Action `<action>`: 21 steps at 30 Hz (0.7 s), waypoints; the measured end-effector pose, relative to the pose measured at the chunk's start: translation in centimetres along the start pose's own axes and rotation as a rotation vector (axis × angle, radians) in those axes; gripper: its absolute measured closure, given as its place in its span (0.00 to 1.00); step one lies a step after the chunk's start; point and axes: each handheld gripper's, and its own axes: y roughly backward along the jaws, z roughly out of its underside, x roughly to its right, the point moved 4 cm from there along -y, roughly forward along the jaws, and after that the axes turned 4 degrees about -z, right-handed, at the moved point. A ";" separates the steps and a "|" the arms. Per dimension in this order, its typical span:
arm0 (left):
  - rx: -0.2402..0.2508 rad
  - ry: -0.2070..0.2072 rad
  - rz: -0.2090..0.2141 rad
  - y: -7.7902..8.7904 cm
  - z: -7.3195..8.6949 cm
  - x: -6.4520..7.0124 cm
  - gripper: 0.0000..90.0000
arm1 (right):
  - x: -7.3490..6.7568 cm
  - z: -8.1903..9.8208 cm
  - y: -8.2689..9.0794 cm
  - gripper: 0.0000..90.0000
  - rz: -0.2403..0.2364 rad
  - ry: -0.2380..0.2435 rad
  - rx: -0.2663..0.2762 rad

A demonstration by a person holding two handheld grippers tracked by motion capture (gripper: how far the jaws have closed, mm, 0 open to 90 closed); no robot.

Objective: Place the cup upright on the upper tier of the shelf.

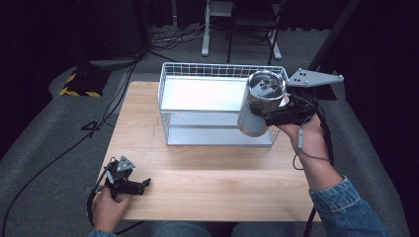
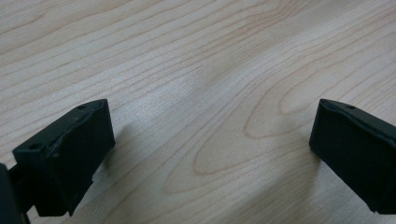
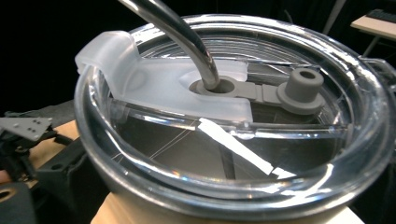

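Observation:
A steel tumbler (image 1: 259,101) with a clear lid hangs tilted over the front right corner of the white wire basket (image 1: 170,106). My right gripper (image 1: 267,117) is shut on its side, coming in from the right. In the right gripper view the lid (image 3: 233,140) is very close, with a bent metal straw (image 3: 187,37) through a grey plug, and one black finger (image 3: 60,175) shows beside the cup's wall. My left gripper (image 1: 143,185) rests low at the table's front left, open. Its jaws (image 2: 210,140) stand wide apart over bare wood.
The wooden table (image 1: 207,182) has free room in front of the basket. Grey carpet surrounds it, with cables on the floor at the left and a yellow-black striped base (image 1: 79,86). Chair and desk legs (image 1: 205,34) stand behind the basket.

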 end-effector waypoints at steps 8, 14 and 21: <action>0.000 0.000 0.000 0.0 0.0 0.0 0.00 | 1.5 -2.4 -1.2 0.04 0.018 -0.033 0.002; 0.002 0.005 0.000 0.0 0.0 0.0 0.00 | 2.1 -3.8 -2.5 0.04 0.038 -0.030 0.001; 0.003 0.003 -0.001 0.0 0.0 0.0 0.00 | 3.3 -5.0 -4.3 0.04 0.062 -0.059 0.002</action>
